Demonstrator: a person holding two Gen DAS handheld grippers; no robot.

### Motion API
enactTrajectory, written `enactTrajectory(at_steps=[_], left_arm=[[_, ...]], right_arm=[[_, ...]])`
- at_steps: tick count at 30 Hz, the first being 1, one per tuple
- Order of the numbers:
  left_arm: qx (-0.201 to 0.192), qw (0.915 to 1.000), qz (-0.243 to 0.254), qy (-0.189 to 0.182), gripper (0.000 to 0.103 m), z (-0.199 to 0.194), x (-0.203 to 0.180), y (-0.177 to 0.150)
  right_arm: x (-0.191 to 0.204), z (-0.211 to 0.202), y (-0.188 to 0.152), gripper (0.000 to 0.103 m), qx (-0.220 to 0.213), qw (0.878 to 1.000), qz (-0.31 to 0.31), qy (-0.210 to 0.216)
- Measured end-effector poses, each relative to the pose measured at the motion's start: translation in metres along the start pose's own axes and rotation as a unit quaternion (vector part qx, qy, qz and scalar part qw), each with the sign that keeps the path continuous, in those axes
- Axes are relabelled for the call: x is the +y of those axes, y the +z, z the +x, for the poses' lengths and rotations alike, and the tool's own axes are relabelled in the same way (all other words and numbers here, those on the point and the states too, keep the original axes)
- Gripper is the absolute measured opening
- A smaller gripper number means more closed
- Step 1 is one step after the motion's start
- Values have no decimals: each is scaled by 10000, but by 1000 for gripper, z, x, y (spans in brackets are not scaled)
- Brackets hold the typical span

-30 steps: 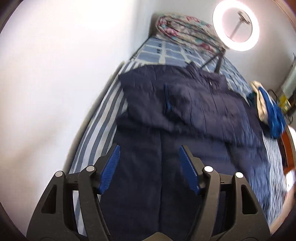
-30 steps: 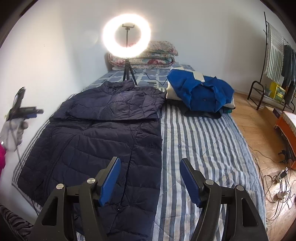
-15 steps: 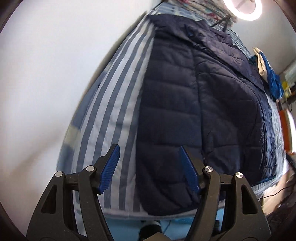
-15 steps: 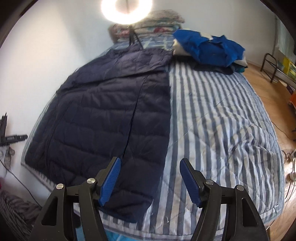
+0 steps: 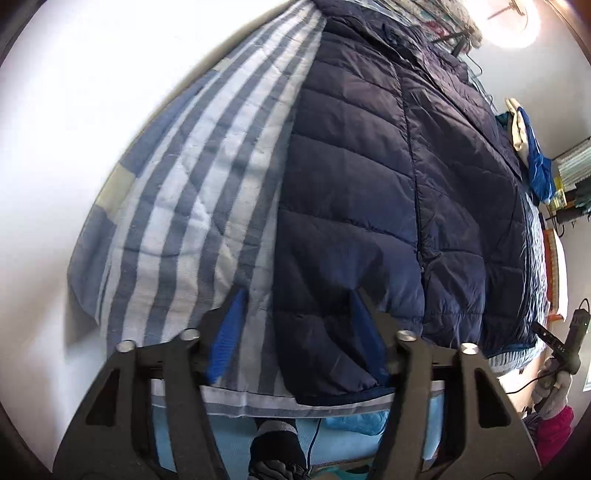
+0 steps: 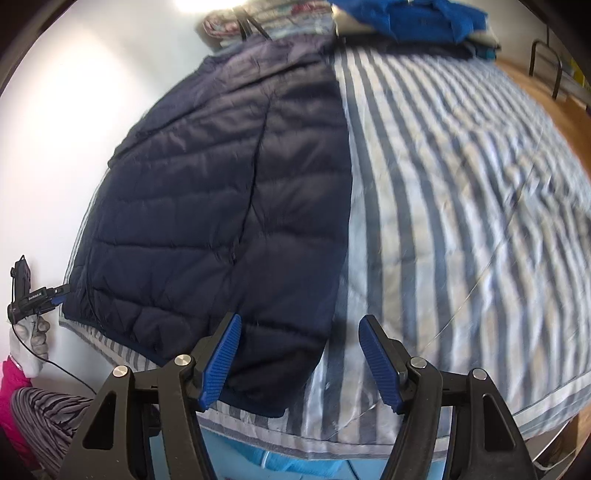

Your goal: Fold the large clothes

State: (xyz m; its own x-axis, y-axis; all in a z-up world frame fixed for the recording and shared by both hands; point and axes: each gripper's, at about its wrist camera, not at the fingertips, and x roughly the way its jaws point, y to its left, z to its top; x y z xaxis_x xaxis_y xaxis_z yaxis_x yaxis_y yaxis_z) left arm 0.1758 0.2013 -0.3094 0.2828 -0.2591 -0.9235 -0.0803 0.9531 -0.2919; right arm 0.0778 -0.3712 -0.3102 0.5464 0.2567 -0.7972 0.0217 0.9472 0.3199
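While the jacket (image 5: 369, 184) lies with sleeves folded in, your left tool (image 5: 295, 332) has just been closing around its hem corner, right tool (image 6: 299, 354) open and empty; the lengthwise fold remains

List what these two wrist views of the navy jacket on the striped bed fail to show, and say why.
- Left gripper grip on the navy jacket: left wrist view; hem bulges over one pad, contact unclear.
- Jacket collar: right wrist view; blurred, far.
- Blue clothes: cut by the top edge.
- Ring light: glare washes it out.
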Motion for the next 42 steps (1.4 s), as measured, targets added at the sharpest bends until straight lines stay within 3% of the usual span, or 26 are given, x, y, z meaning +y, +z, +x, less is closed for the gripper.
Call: enactTrajectory(at_steps=[1, 2, 5, 7, 9, 10, 11, 13, 17, 21, 27, 35, 42], left_arm=[[0, 10000, 76, 39, 46, 0, -3, 0], [24, 9998, 174, 22, 31, 0, -8, -1], [-66, 9994, 337, 98, 7, -2, -18, 1], [-244, 9989, 383, 84, 5, -10, -23, 2], [-461, 9984, 339, -27, 4, -22, -27, 5], [-558, 9979, 313, -100, 3, -29, -28, 6], [-639, 9974, 304, -143, 3, -35, -31, 6], [-838, 9957, 319, -235, 3, -51, -36, 10], [-1350, 9894, 406, -359, 2, -89, -54, 17], [-1916, 9787, 327, -659, 2, -131, -70, 29], [-2403, 9681, 66, -706, 2, -166, -79, 62], [-2741, 9612, 75, -299, 2, -166, -108, 134], [-2889, 9569, 258, 123, 1, -127, -142, 221]], right_arm=[[0, 3, -1, 69, 38, 10000, 25, 29], [2, 4, -4, 69, 23, 10000, 12, 45], [9, 4, -8, 68, -14, 9997, -123, 226], [12, 7, -11, 61, -60, 9994, -146, 293], [13, 9, -12, 40, -127, 9992, -75, 381], [10, 9, -11, 23, -130, 9983, 54, 562], [7, 7, -10, 14, -147, 9966, 253, 772], [0, -5, -9, 8, -306, 9907, 617, 1170], [0, -50, 7, 5, -791, 9828, 742, 1494], [17, -100, 36, 4, -1280, 9793, 508, 1482], [48, -144, 83, 4, -1783, 9763, 4, 1224], [50, -146, 153, 4, -2121, 9720, -77, 1005], [53, -116, 233, 4, -2197, 9740, -271, 476]])
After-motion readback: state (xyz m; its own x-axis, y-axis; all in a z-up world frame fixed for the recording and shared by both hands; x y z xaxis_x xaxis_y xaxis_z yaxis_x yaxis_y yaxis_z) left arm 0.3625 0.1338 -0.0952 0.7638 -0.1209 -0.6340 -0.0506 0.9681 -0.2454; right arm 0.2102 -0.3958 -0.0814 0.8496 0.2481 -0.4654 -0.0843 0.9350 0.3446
